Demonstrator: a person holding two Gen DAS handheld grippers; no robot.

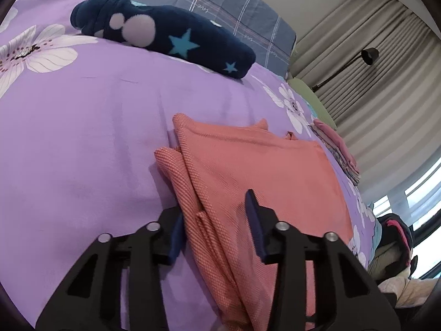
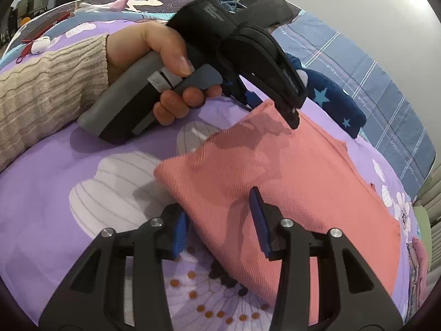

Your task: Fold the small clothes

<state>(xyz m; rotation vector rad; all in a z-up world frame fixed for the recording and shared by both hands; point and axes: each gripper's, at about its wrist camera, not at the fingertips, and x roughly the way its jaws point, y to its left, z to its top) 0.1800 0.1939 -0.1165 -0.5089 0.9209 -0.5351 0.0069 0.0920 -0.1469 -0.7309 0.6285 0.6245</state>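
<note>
A salmon-pink knit garment [image 1: 248,165] lies folded flat on the purple flowered bedspread [image 1: 82,138]. My left gripper [image 1: 215,220] is open, its blue-padded fingers straddling the garment's layered left edge. In the right wrist view the same garment [image 2: 289,179] fills the middle. My right gripper [image 2: 217,218] is open, one finger off the cloth's near corner and one over it. The left gripper [image 2: 292,115], held by a hand in a cream sleeve, shows over the garment's far corner.
A rolled navy star-print fleece [image 1: 165,35] lies further up the bed by a grey plaid pillow [image 1: 220,2]. A small stack of folded clothes [image 1: 339,149] sits at the bed's right edge. A clothes pile [image 1: 394,242], curtains and a lamp stand to the right.
</note>
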